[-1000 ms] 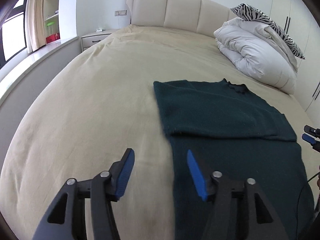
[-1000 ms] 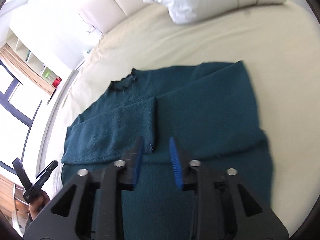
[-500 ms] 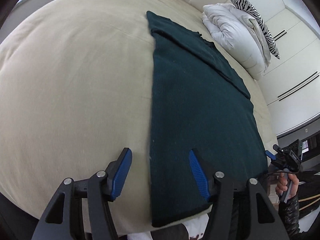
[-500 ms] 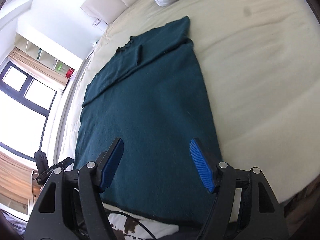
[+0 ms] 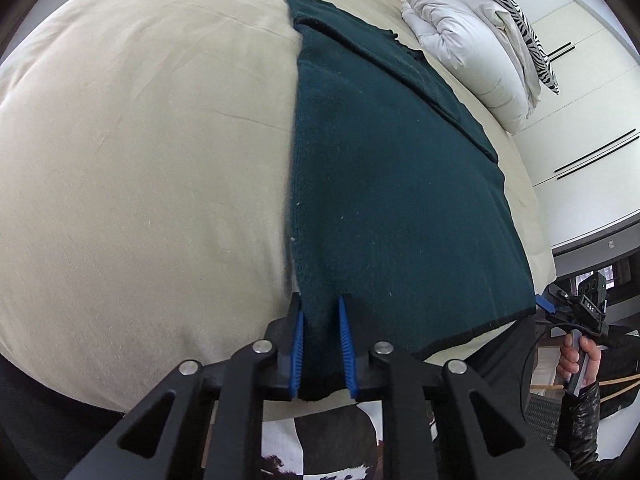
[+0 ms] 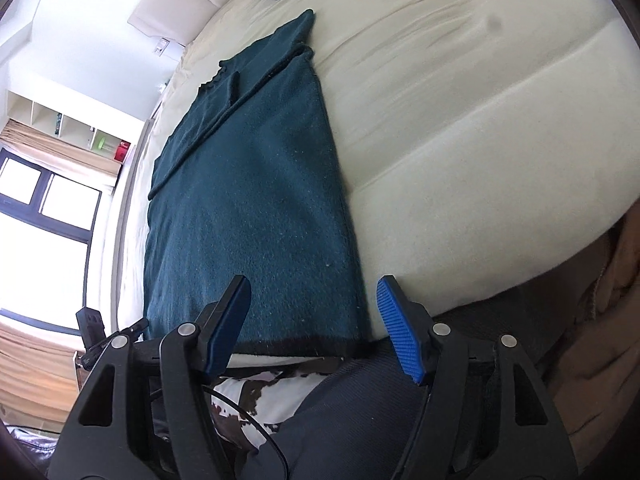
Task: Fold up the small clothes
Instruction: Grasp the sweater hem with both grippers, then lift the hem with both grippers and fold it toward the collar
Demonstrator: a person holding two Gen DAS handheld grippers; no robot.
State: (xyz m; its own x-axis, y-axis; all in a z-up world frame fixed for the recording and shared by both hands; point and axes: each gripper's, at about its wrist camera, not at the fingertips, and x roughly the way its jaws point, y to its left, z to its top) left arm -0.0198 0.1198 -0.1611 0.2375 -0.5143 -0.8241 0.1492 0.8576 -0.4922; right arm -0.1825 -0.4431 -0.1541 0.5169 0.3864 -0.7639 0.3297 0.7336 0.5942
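A dark teal sweater (image 5: 392,184) lies flat on the cream bed (image 5: 140,160), its sleeves folded across the chest and its hem at the near edge. My left gripper (image 5: 320,316) is shut on the near left hem corner of the sweater. My right gripper (image 6: 314,300) is open, its blue pads straddling the near right hem corner of the sweater (image 6: 256,200), above the bed's front edge. The right gripper also shows at the far right of the left wrist view (image 5: 560,304), held in a hand.
White pillows and a zebra-print cushion (image 5: 480,36) lie at the head of the bed. A cream headboard (image 6: 176,4), shelves and a window (image 6: 48,208) stand beyond. The person's dark trousers (image 6: 360,420) are at the bed's near edge.
Both grippers dropped to the sweater's near hem. My left gripper closed on the left hem corner. My right gripper stayed open and moved down to the right corner.
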